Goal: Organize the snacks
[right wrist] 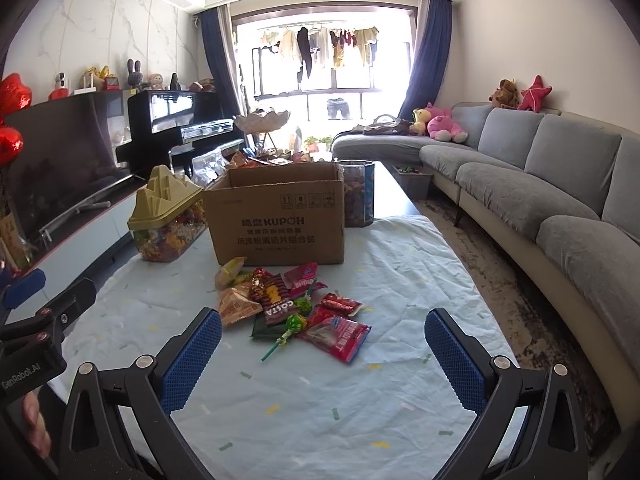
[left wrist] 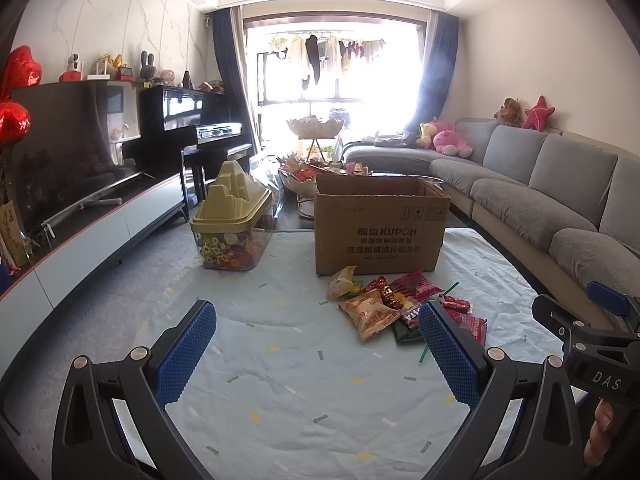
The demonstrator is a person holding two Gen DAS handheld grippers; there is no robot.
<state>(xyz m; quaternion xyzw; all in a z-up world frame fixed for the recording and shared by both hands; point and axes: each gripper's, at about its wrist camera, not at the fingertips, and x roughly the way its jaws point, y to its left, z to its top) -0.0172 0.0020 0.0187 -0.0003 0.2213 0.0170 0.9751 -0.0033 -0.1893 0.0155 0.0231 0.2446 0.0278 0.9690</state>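
Observation:
A pile of snack packets (right wrist: 288,308) lies on the light blue cloth (right wrist: 320,400) in front of an open brown cardboard box (right wrist: 280,224). The pile also shows in the left wrist view (left wrist: 392,308), in front of the box (left wrist: 380,232). It holds an orange packet (right wrist: 236,308), a dark Costa packet (right wrist: 280,304), red packets (right wrist: 340,336) and a green lollipop (right wrist: 294,326). My left gripper (left wrist: 316,340) is open and empty, left of the pile. My right gripper (right wrist: 324,344) is open and empty, just short of the pile.
A clear candy jar with a gold mountain-shaped lid (right wrist: 164,220) stands left of the box. A blue-tinted jar (right wrist: 358,192) stands behind the box on the right. A grey sofa (right wrist: 560,208) runs along the right, a TV cabinet (left wrist: 100,232) and a piano (left wrist: 180,120) along the left.

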